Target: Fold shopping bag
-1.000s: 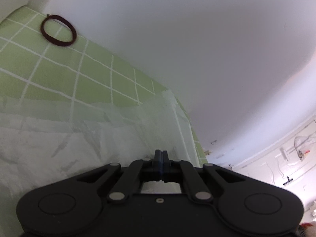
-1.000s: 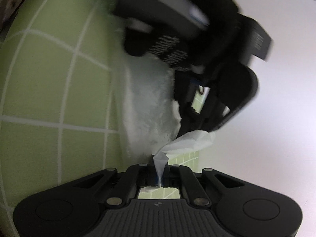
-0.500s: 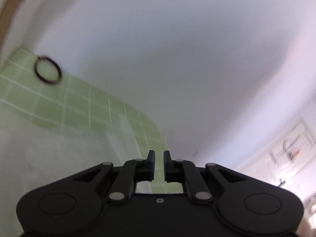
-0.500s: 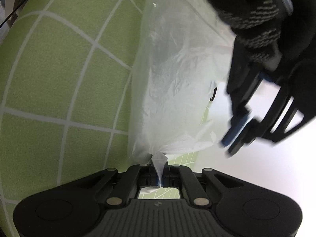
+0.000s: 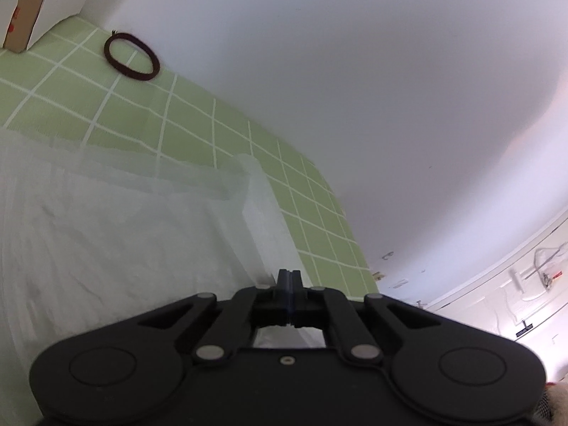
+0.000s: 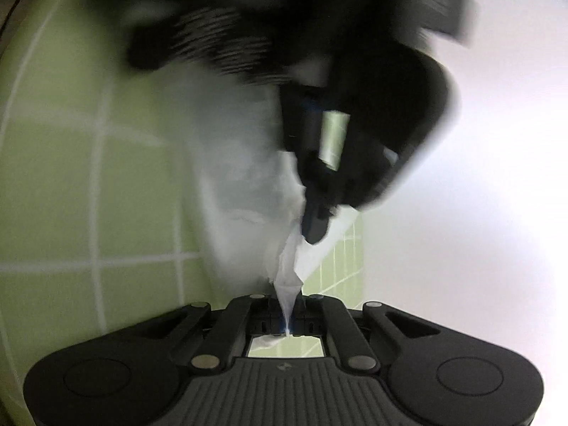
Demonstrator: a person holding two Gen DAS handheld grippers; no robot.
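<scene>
Bag [image 6: 245, 184] corner – pinched, right gripper [image 6: 287, 314] | left gripper [image 6: 314, 229] adjacent (blurred)

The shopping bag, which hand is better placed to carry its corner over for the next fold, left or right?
Right, probably. The right gripper is clamped on a pinched corner of the shopping bag. The left gripper looks shut, its hold on the plastic unclear.

The left gripper [image 5: 289, 277], parted half a second ago, has closed again beside the right gripper's [image 6: 287, 314] pinched bag [image 6: 245, 177].
</scene>
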